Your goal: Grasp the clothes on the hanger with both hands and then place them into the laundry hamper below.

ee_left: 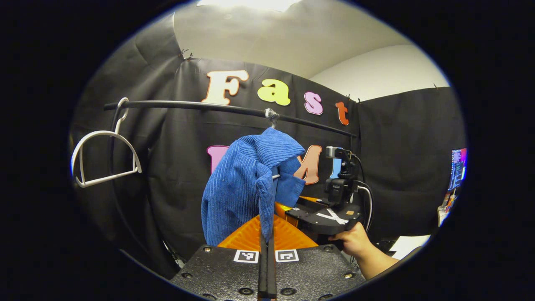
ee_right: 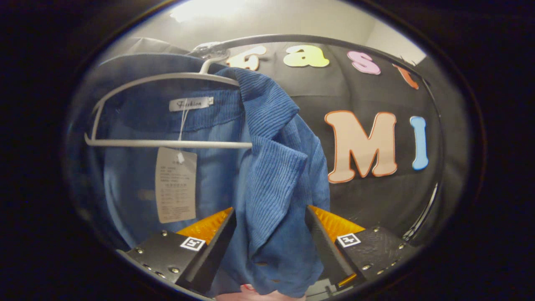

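Note:
A blue corduroy shirt (ee_left: 244,188) hangs on a white hanger (ee_right: 167,144) from the black rail (ee_left: 234,109). My left gripper (ee_left: 267,242) has its fingers pressed together on a fold of the shirt's front edge, which wraps over their tips. The right gripper (ee_right: 269,234) is open, and the shirt's other front edge (ee_right: 276,184) hangs between its spread fingers without either pressing on it. In the left gripper view, the right gripper (ee_left: 332,209) sits just right of the shirt, held by a hand (ee_left: 355,241). A paper tag (ee_right: 176,184) dangles inside the collar.
An empty white hanger (ee_left: 104,159) hangs at the left end of the rail. The black cloth wall stands close behind the shirt. A lit screen (ee_left: 458,167) is at the far right.

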Available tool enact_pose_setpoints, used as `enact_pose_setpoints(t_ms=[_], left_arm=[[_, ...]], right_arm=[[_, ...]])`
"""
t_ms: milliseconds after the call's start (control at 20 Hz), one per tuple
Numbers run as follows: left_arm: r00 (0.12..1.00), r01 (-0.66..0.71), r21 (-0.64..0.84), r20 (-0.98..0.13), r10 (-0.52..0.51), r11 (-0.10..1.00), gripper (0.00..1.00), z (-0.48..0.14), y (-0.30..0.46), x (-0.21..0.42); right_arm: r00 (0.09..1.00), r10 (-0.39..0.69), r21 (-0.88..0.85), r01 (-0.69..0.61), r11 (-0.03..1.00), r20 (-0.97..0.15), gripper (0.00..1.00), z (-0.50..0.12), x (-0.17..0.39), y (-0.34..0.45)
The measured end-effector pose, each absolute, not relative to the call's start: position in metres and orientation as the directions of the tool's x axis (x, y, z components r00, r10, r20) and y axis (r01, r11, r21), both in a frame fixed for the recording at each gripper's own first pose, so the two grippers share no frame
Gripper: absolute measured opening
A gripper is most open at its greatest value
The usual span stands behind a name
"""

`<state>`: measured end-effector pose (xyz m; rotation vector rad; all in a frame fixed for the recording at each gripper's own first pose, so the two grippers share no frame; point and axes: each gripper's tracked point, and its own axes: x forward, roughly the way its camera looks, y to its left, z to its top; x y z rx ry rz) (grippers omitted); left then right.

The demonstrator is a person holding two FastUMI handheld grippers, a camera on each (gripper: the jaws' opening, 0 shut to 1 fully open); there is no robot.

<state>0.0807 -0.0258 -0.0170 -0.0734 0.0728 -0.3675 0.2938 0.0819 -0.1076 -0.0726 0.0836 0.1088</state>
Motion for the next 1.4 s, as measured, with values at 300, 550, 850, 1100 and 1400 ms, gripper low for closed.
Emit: enact_pose_setpoints(t_ms=[300, 550, 850, 1100, 1400], left_arm=[[0.950, 0.300, -0.020, -0.088, -0.301, 0.954, 0.17, -0.044, -0.033, 0.107], [0.989, 0.119, 0.121, -0.105, -0.107, 0.985, 0.47, -0.064, -0.021, 0.146], [0.990, 0.116, 0.035, -0.089, -0.112, 0.993, 0.01, -0.069, -0.021, 0.155], [0.945, 0.313, -0.076, -0.072, -0.319, 0.947, 0.00, -0.043, -0.030, 0.118], [0.913, 0.406, -0.067, -0.017, -0.407, 0.912, 0.00, -0.010, -0.003, 0.078]], right_arm=[[0.998, 0.031, -0.084, -0.034, 0.996, -0.045, 0.86, -0.103, 0.321, 0.071], [0.998, -0.051, -0.025, 0.050, 0.998, -0.026, 0.70, -0.098, 0.328, 0.048], [0.994, -0.073, 0.048, 0.076, 0.996, -0.079, 0.41, -0.108, 0.349, 0.042], [0.997, -0.023, 0.071, 0.028, 0.997, -0.074, 0.02, -0.108, 0.345, 0.048], [0.993, -0.122, -0.105, 0.121, 0.987, 0.000, 0.00, -0.091, 0.307, 0.033]])
